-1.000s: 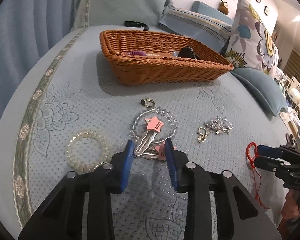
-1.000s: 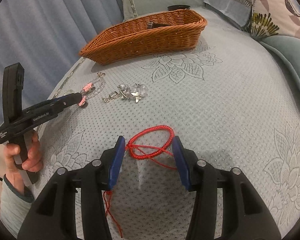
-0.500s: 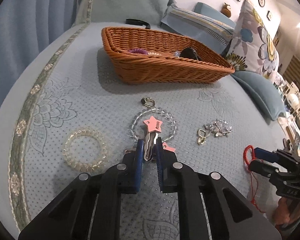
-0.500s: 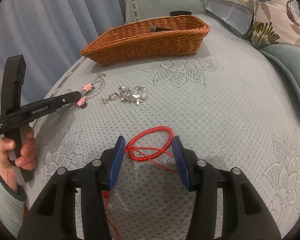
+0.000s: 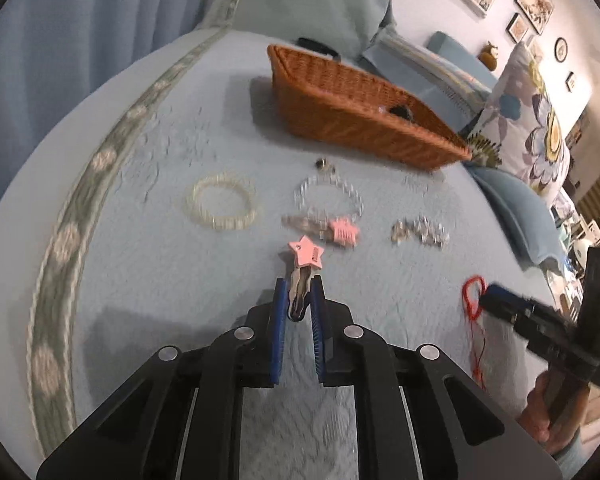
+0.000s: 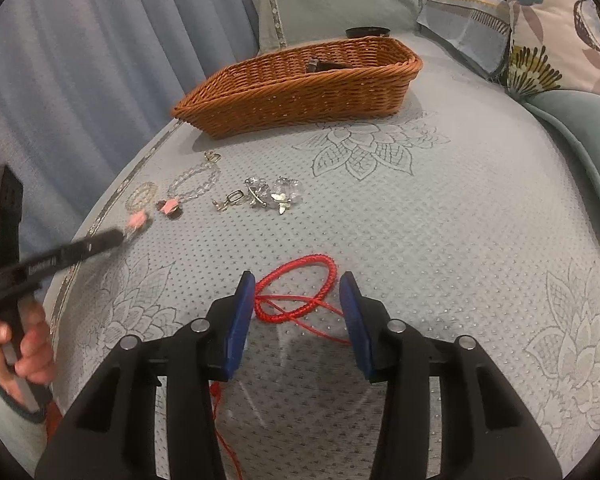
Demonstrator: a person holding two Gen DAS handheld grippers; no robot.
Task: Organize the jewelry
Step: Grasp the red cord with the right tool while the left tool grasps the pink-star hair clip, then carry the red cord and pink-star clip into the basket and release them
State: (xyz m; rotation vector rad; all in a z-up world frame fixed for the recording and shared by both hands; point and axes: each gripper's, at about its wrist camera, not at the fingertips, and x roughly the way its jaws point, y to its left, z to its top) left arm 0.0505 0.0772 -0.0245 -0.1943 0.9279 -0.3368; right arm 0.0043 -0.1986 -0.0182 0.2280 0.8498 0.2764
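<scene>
A: Where is the pink star hair clip (image 5: 306, 257)?

B: It sits between the blue pads of the left gripper (image 5: 298, 300), which are drawn in narrow and pinch its metal shank, the star end sticking out in front of the tips. It appears lifted off the bedspread (image 5: 160, 264), though the blur in that view makes this hard to confirm.

A: And the second pink clip (image 5: 342, 232)?

B: That one lies on the fabric just ahead, at the lower edge of the clear bead bracelet (image 5: 329, 196). A small metal clasp (image 5: 325, 165) lies just beyond the beads.

A: What else lies around them?

B: A pale coiled hair tie (image 5: 222, 204) rests to the left of the bead bracelet, apart from it. To the right is a silver crystal cluster (image 6: 274, 194), with a little metal ring piece just beside it.

A: What about the other side?

B: The right gripper (image 6: 298, 312) has its fingers spread wide, one to either side of the red cord bracelet (image 6: 300, 290), which lies flat on the bedspread. The left pad is close against the cord's knot; whether it touches cannot be told. A loose red strand trails back under the gripper.

A: And the wicker basket (image 6: 300, 92)?

B: It stands well beyond the scattered pieces, near the pillows (image 6: 556, 20), with a dark item visible inside.
</scene>
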